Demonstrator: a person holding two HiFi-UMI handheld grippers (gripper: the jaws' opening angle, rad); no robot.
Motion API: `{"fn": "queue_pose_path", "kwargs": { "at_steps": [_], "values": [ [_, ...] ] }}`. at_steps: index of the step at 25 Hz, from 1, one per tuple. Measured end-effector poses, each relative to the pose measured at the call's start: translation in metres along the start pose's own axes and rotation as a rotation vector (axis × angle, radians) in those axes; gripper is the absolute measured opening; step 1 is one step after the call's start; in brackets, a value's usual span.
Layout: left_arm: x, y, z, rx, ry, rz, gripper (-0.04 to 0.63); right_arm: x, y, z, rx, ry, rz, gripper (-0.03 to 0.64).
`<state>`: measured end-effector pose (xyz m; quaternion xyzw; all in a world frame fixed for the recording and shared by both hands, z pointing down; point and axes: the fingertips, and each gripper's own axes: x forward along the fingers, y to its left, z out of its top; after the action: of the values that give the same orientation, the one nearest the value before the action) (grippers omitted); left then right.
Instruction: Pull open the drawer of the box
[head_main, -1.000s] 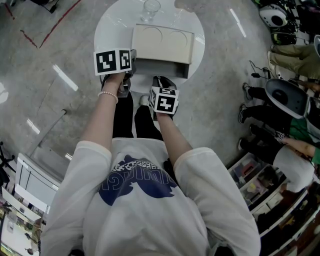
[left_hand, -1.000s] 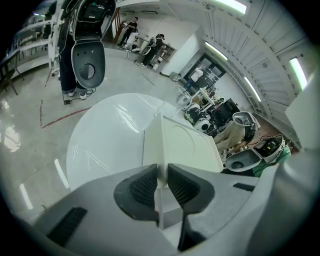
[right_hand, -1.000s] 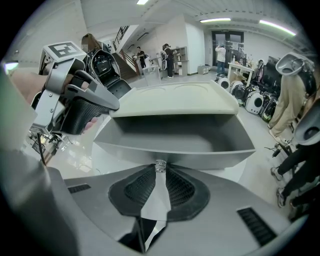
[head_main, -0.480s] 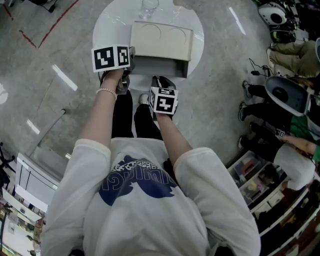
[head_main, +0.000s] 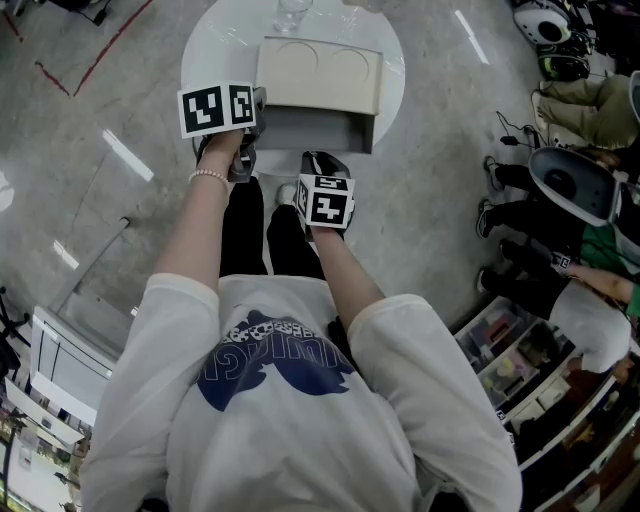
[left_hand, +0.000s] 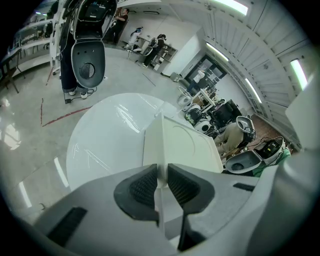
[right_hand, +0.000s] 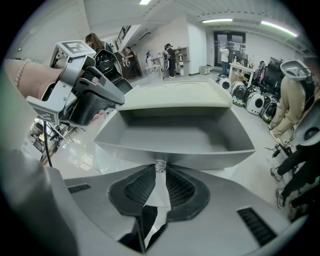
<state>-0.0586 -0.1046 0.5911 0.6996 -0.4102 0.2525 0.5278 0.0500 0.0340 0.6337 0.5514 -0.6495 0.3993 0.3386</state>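
Note:
A cream box (head_main: 320, 72) stands on a round white table (head_main: 215, 50). Its grey drawer (head_main: 318, 128) is pulled out toward me and is empty inside (right_hand: 170, 135). My left gripper (head_main: 256, 112) is at the box's near left corner. In the left gripper view its pads (left_hand: 145, 186) are shut on the corner edge of the box (left_hand: 180, 145). My right gripper (head_main: 318, 162) is at the drawer front. It (right_hand: 160, 177) is shut on the small clear knob (right_hand: 160, 165) in the middle of that front.
A clear glass (head_main: 292, 12) stands on the table behind the box. Seated people and round helmet-like devices (head_main: 572, 188) crowd the floor at the right. A white shelf unit (head_main: 65, 365) is at the lower left, and a storage cart (head_main: 510, 365) at the lower right.
The box and my left gripper sit slightly higher in the head view. The gap between the box and my right gripper has grown a little, with the drawer slightly further out. Both grips are unchanged.

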Motion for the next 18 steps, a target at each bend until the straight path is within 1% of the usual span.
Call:
{"fn": "queue_pose_path", "kwargs": {
  "at_steps": [18],
  "values": [
    [-0.002,-0.001,0.000,-0.006,-0.016,-0.003,0.072,-0.006,0.003,-0.017,-0.008,0.011,0.011,0.060]
  ]
}}
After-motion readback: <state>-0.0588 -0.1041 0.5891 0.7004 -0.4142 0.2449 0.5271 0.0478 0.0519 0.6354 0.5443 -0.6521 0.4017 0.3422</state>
